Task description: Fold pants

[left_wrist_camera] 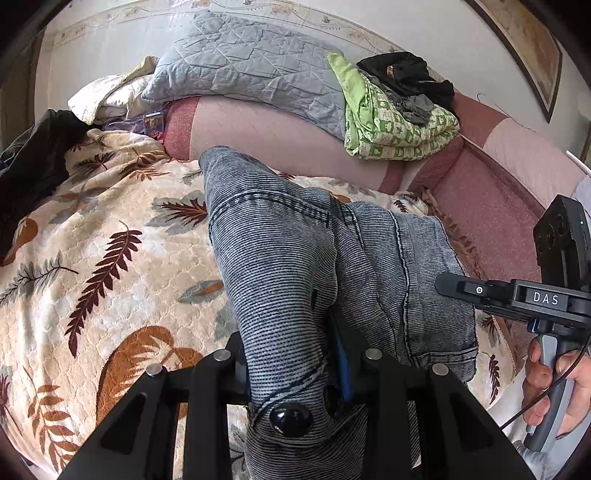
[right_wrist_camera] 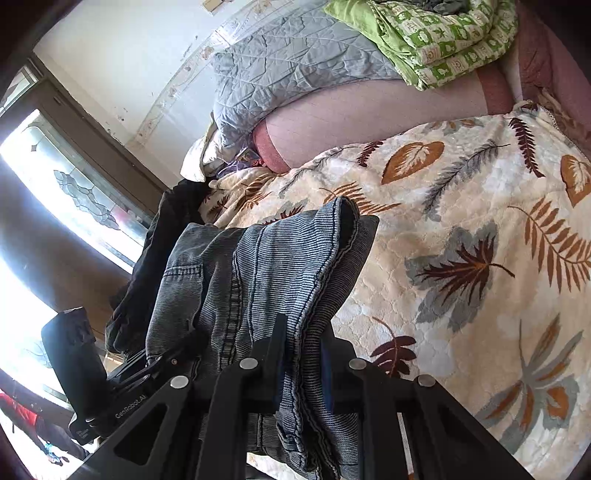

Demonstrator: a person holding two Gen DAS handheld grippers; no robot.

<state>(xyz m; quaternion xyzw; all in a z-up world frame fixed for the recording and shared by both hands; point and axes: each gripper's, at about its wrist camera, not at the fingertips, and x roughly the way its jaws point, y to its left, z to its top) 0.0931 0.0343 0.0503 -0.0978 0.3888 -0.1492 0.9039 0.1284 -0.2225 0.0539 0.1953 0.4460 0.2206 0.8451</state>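
Both grippers' fingers, left and right, clamp the blue-grey ribbed denim pants above the leaf-patterned quilted bedspread, its near edge open.

Home bedroom.
Bed with leaf-print quilted bedspread; grey quilted pillow; folded green patterned blanket; leaded-glass window; wallpaper border.

Blue-grey ribbed pants on cream blanket with rust, maroon, grey leaves
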